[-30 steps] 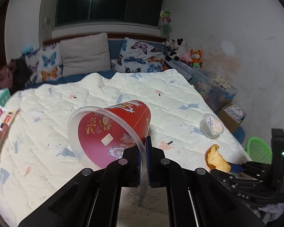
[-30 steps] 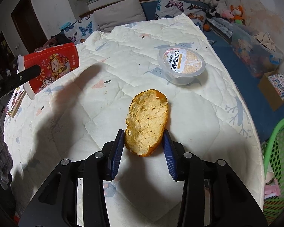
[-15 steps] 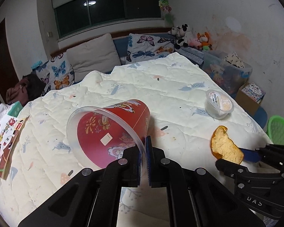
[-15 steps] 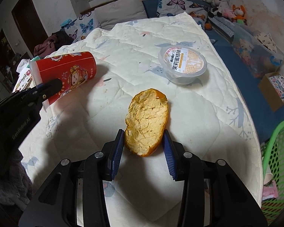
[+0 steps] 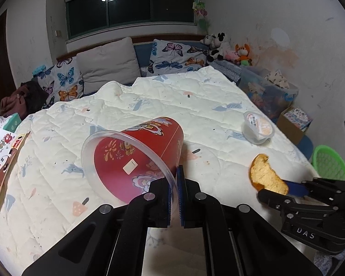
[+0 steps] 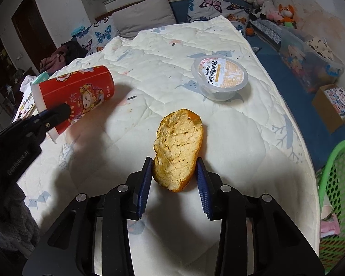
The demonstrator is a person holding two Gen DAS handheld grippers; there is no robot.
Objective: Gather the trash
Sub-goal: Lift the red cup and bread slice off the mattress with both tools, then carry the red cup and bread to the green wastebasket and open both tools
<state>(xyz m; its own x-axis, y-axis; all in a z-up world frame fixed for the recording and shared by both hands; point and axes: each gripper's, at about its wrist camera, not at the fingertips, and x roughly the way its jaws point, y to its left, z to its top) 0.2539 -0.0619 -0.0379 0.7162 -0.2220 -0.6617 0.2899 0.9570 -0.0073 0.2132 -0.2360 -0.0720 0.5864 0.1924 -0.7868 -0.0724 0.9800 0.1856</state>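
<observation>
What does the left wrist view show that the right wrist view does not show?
Only the left wrist view shows the window and the open inside of the red cup.

Only the right wrist view shows the printed lid of the plastic bowl from above, and the right gripper closing on the orange peel.

Both show the quilt, the cup, the peel, the bowl and the green basket.

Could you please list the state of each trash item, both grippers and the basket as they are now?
Red cup: empty, on its side, rim pinched by the jaws.
Left gripper: shut on the cup's rim.
Orange peel: pith side up, between the jaws.
Right gripper: jaws closing on the peel.
Plastic tub: upright, lid sealed.
Green basket: upright beside the bed.
</observation>
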